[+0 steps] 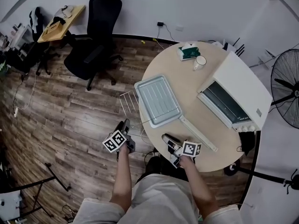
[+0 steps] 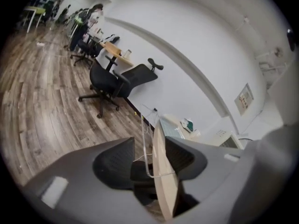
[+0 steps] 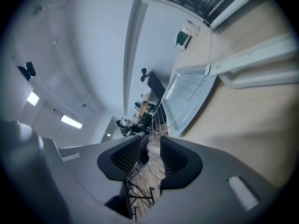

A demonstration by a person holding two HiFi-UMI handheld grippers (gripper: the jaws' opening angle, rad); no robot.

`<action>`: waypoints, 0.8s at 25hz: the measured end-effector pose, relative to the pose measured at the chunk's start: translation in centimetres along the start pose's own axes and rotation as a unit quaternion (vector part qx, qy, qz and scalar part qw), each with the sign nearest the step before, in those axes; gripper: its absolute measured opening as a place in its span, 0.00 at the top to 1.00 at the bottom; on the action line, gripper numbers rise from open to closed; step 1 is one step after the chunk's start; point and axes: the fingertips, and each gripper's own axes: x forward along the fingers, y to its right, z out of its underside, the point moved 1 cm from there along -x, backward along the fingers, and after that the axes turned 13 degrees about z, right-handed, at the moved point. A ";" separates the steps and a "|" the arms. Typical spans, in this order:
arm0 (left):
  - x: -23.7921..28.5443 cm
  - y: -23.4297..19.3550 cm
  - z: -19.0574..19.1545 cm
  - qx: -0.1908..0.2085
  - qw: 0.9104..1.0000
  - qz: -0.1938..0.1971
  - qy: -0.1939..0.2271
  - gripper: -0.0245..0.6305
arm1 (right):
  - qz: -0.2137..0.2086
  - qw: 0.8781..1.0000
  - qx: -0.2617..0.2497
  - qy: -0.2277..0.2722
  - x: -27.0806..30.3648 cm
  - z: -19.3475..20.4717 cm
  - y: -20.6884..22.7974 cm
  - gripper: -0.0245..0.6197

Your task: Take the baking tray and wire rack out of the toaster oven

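The grey baking tray (image 1: 158, 100) lies flat on the round wooden table (image 1: 205, 139), left of the white toaster oven (image 1: 243, 85), whose door hangs open. A long pale handle (image 1: 198, 134) runs from the tray's near corner toward me. The wire rack (image 1: 128, 101) sticks out from under the tray, past the table's left edge. My left gripper (image 1: 125, 124) is off that edge. It is open, with a rack wire (image 2: 145, 139) and the table rim (image 2: 163, 181) in the gap, untouched by the pads. My right gripper (image 1: 167, 139) hovers over the near table edge, open and empty.
A green tissue box (image 1: 188, 52) and a white mug (image 1: 200, 62) stand at the table's far side. A black office chair (image 1: 96, 45) is on the wooden floor to the left. A standing fan (image 1: 287, 87) is beyond the oven, to the right.
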 end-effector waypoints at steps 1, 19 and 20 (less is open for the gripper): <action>-0.7 1.1 -0.2 0.020 1.000 0.001 0.005 0.63 | 0.010 1.000 -0.005 0.010 -0.5 -0.4 0.4 0.80; -1.6 27.4 12.7 0.137 0.972 0.171 -0.079 0.63 | 0.183 0.942 -0.197 0.203 -17.4 -4.4 3.1 0.80; -1.8 28.1 13.2 0.151 0.969 0.173 -0.085 0.63 | 0.185 0.939 -0.200 0.212 -18.1 -4.3 3.0 0.80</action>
